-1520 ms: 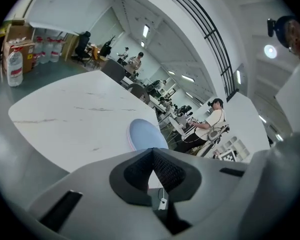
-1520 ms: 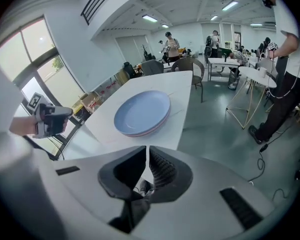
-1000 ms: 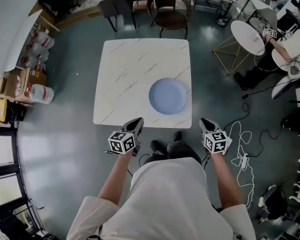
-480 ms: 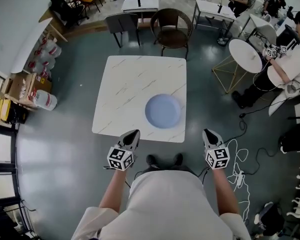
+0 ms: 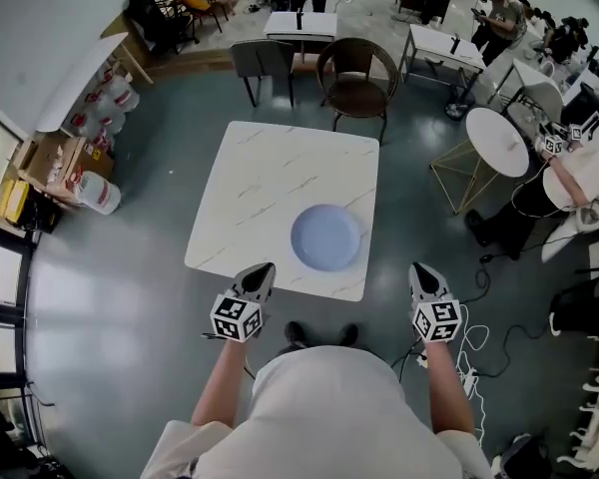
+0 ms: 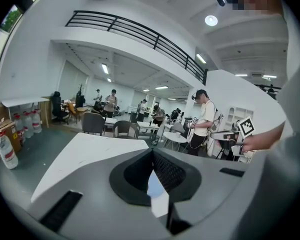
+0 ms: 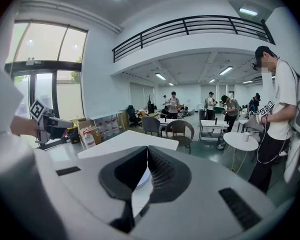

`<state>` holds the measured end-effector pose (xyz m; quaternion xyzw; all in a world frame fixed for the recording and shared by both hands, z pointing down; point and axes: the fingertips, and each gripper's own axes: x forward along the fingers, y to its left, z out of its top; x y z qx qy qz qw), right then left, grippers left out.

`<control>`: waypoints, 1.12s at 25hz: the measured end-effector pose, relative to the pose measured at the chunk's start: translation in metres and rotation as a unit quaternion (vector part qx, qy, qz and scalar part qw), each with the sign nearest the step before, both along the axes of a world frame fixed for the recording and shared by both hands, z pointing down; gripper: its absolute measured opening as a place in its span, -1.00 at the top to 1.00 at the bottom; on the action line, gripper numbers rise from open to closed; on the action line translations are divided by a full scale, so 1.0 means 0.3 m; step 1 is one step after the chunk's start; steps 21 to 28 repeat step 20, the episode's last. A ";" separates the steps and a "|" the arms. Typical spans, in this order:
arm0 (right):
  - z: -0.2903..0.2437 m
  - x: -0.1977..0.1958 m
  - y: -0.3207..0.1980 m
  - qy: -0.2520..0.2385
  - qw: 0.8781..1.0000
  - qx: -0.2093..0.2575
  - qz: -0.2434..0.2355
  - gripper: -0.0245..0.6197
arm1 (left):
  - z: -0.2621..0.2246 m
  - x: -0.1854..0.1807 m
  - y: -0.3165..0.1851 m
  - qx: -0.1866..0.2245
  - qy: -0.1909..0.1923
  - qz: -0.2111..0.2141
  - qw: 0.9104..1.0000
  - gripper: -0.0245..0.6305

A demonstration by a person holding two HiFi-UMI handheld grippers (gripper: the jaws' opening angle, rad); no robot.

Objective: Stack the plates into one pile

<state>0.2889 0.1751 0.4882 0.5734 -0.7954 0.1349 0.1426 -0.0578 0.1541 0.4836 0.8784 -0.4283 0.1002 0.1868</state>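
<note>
Both grippers are held clear of the table (image 5: 270,168), just off its near edge. The left gripper (image 5: 263,270) and the right gripper (image 5: 423,271) are shown with jaws pressed together and nothing between them. A blue plate (image 5: 325,237), seen from above as a single disc, lies ahead of and between the two grippers, nearer the right one. How many plates it comprises cannot be told. No other plate is seen on the table, so stacking is judged complete, which would account for the empty grippers.
</note>
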 end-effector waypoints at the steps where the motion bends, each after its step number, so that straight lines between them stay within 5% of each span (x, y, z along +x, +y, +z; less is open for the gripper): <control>1: 0.001 -0.002 -0.007 -0.001 1.000 0.000 -0.002 0.85 | -0.001 -0.002 -0.003 0.000 0.001 -0.003 1.000 0.89; 28: -0.036 -0.010 -0.072 -0.006 1.000 0.015 -0.015 0.85 | -0.003 -0.043 -0.033 -0.009 0.010 -0.036 0.999 0.89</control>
